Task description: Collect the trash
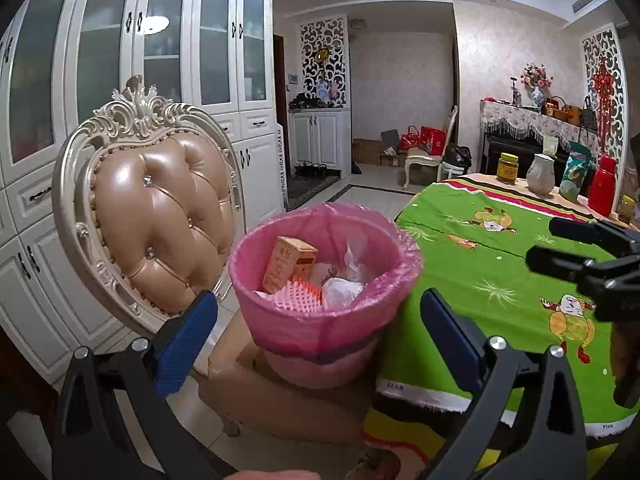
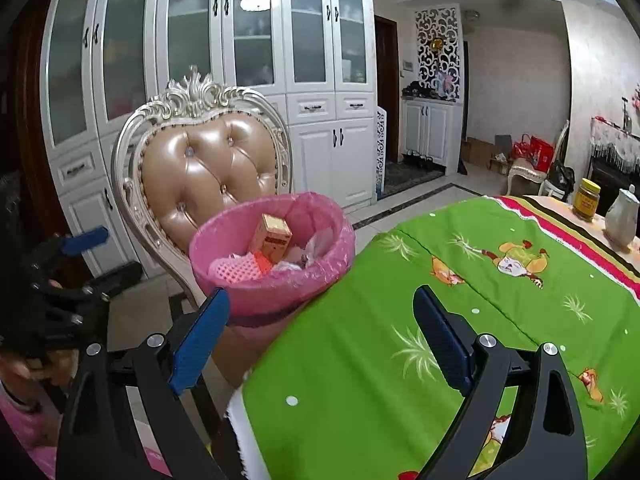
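A pink bin [image 1: 320, 332] lined with a pink bag stands on a chair seat beside the table. Inside lie an orange carton [image 1: 289, 264], a pink spiky mat [image 1: 298, 300] and crumpled white wrappers [image 1: 342, 290]. My left gripper [image 1: 319, 299] is open, its blue pads [image 1: 188, 340] short of the bin on either side and touching nothing. In the right wrist view the bin [image 2: 272, 292] sits just beyond my right gripper [image 2: 320, 295], which is open and empty above the table's corner. The left gripper [image 2: 116, 254] shows there at the far left, well apart from the bin.
A tan tufted chair back [image 1: 160, 232] rises behind the bin. The table [image 1: 480, 264] wears a green cartoon cloth. At its far end stand a yellow jar [image 1: 507, 168], a white jug [image 1: 541, 174], a green bag [image 1: 574, 176] and a red flask [image 1: 602, 186]. White cabinets line the left wall.
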Demonstrator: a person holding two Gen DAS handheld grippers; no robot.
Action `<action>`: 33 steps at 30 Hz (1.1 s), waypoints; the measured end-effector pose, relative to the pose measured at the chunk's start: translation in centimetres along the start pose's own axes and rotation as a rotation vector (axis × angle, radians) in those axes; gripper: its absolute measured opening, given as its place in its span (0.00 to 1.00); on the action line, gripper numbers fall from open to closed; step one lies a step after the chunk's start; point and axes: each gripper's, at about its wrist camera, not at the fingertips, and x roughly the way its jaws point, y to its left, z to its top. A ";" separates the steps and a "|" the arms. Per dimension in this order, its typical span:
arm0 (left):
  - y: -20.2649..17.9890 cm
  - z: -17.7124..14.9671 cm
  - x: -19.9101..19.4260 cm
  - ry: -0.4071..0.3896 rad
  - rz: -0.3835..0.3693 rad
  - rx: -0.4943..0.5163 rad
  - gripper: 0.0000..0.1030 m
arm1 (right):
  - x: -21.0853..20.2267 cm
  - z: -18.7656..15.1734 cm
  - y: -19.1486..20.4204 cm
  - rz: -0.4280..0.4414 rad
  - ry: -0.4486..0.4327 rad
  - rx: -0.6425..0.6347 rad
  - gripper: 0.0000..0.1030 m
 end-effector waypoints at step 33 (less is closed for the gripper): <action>0.0 -0.2 -1.3 0.004 0.012 -0.020 0.95 | -0.8 0.0 1.9 0.013 -0.031 -0.004 0.85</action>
